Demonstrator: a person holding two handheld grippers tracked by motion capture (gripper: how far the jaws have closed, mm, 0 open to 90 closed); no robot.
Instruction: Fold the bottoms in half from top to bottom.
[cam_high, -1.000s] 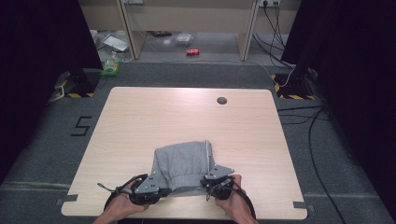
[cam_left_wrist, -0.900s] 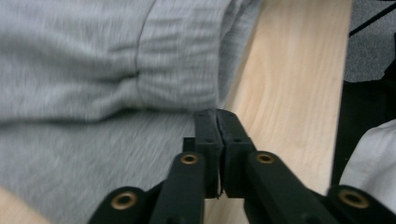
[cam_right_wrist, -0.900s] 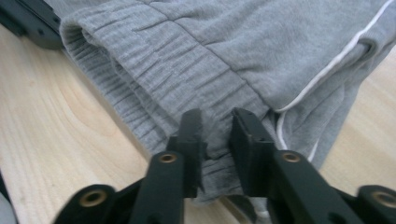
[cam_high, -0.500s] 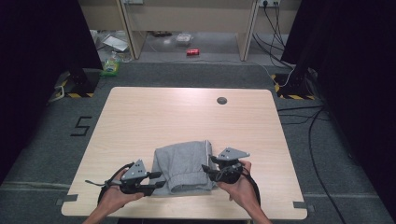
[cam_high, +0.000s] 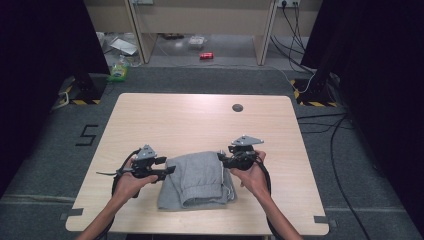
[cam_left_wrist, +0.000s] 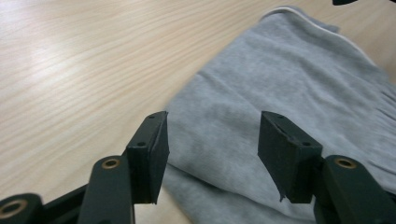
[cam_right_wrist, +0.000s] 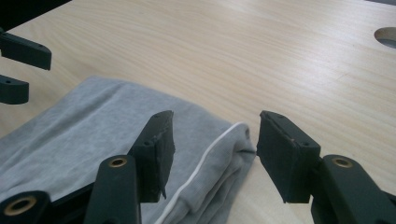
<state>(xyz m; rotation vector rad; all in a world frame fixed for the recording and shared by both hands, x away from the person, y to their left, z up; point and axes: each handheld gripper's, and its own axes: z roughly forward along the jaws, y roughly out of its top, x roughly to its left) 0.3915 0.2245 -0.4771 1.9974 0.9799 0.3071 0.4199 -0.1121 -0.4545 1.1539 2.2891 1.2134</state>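
Both grippers have lifted off the near corners of the folded grey garment (cam_high: 197, 180) since a second ago and drawn out to its sides, and their jaws have just been opening, with no cloth caught between them.

From the high view, the garment lies folded on the near half of the wooden table (cam_high: 200, 120), its long axis running roughly from 6 to 12 o'clock. The left gripper (cam_high: 167, 171) sits at the garment's 9 o'clock, jaws pointing toward 3 o'clock at the cloth's left edge. The right gripper (cam_high: 221, 159) sits at about 2 o'clock of the garment, by its far right corner, jaws pointing toward 9 o'clock. Each is just beside its own edge — neither is clearly the nearer.

In the left gripper view, the left gripper (cam_left_wrist: 212, 140) has its jaws well apart and empty. The garment (cam_left_wrist: 289, 93) spreads ahead and below them, running off toward 1 o'clock, with bare table (cam_left_wrist: 79, 60) at 10 o'clock.

In the right gripper view, the right gripper (cam_right_wrist: 212, 140) also stands apart and empty. The garment (cam_right_wrist: 93, 135) lies below and toward 9 o'clock, its white-piped corner (cam_right_wrist: 236, 128) in line with the gap between the jaws. The next fold likely turns on this — each side edge lies straight ahead of its own gripper.
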